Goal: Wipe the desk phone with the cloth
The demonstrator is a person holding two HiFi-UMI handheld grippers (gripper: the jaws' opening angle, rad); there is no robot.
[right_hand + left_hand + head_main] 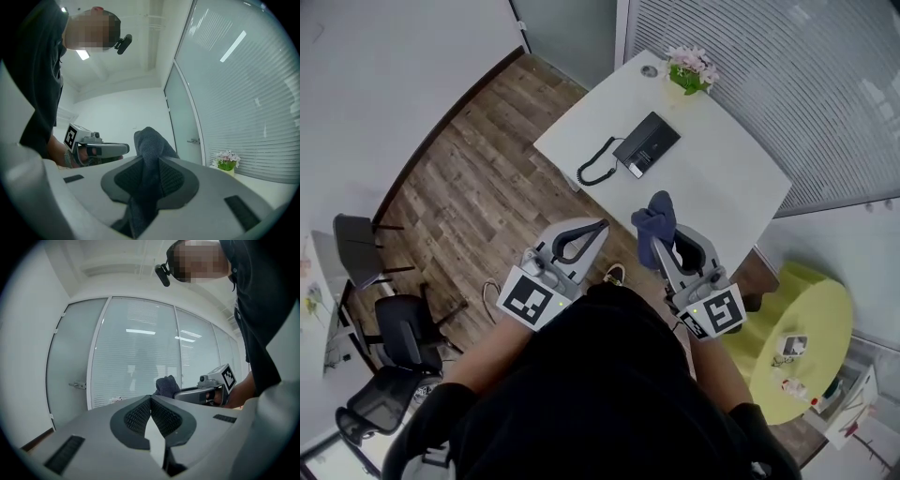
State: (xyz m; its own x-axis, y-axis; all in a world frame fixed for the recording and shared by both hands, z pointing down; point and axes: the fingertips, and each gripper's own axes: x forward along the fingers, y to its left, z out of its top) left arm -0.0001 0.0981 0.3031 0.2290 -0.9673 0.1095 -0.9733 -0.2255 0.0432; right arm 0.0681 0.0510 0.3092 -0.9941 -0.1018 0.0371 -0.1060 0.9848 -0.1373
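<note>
Your right gripper (666, 251) pinches the dark cloth (654, 220), its bunch standing past the jaws, ready as a wiping pad. Left gripper (598, 228): jaws pressed together, empty, likely spare for steadying. Desk phone (647, 143) lies upper centre on the white surface (722, 187), well apart from both.

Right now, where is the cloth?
In the head view, the cloth is clamped in the right gripper, near the white table's edge, this side of the desk phone.
</note>
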